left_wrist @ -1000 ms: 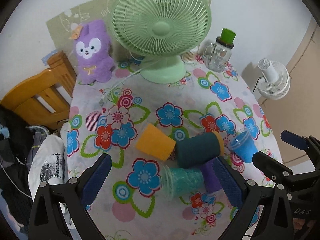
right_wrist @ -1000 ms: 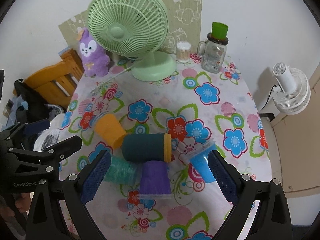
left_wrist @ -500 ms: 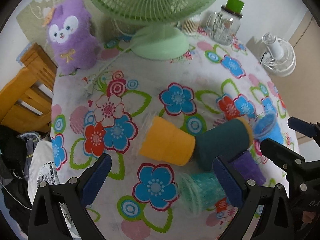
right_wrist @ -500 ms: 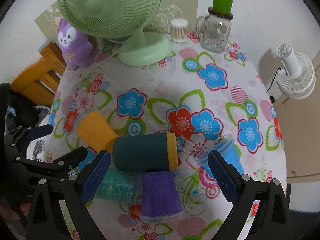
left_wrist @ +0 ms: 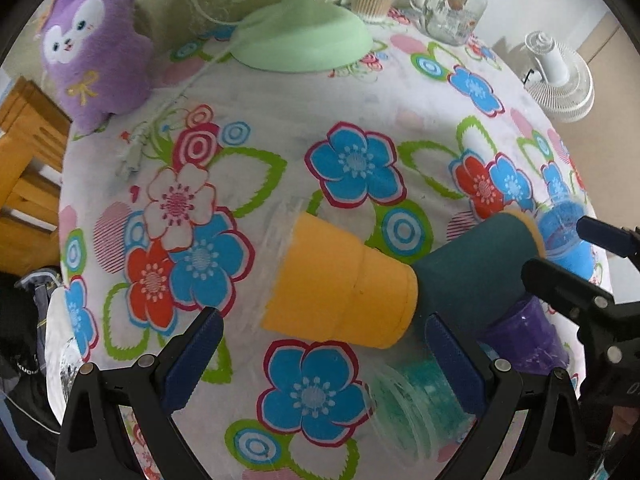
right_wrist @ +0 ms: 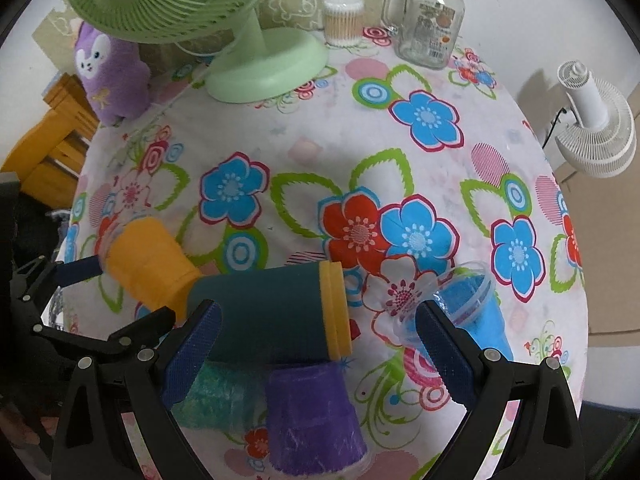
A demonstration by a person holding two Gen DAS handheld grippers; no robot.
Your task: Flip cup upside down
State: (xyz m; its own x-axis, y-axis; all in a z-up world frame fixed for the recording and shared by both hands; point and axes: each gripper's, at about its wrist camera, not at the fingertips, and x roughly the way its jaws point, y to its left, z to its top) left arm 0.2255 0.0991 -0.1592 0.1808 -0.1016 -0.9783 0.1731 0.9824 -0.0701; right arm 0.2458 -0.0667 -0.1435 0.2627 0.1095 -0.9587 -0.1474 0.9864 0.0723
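Several cups lie on the flowered tablecloth [left_wrist: 352, 92]. An orange cup [left_wrist: 340, 288] lies on its side, mouth to the left, its base against a dark teal cup [left_wrist: 476, 276] with a yellow rim. A green clear cup [left_wrist: 416, 400], a purple cup [right_wrist: 312, 412] and a blue cup [right_wrist: 480, 312] lie around them. My left gripper [left_wrist: 320, 360] is open, its pads just short of the orange cup on either side. My right gripper [right_wrist: 316, 356] is open over the teal and purple cups. The left gripper also shows in the right wrist view [right_wrist: 92, 312].
A green desk fan [right_wrist: 256, 52], a purple plush toy [left_wrist: 92, 52], a glass jar with green lid [right_wrist: 432, 20] and a cotton swab tub [right_wrist: 343, 20] stand at the back. A wooden chair [left_wrist: 24, 156] is left, a white fan [right_wrist: 596, 120] right.
Both grippers have moved forward and down toward the cups. The orange cup now lies between the left gripper's pads. The cups have not moved.
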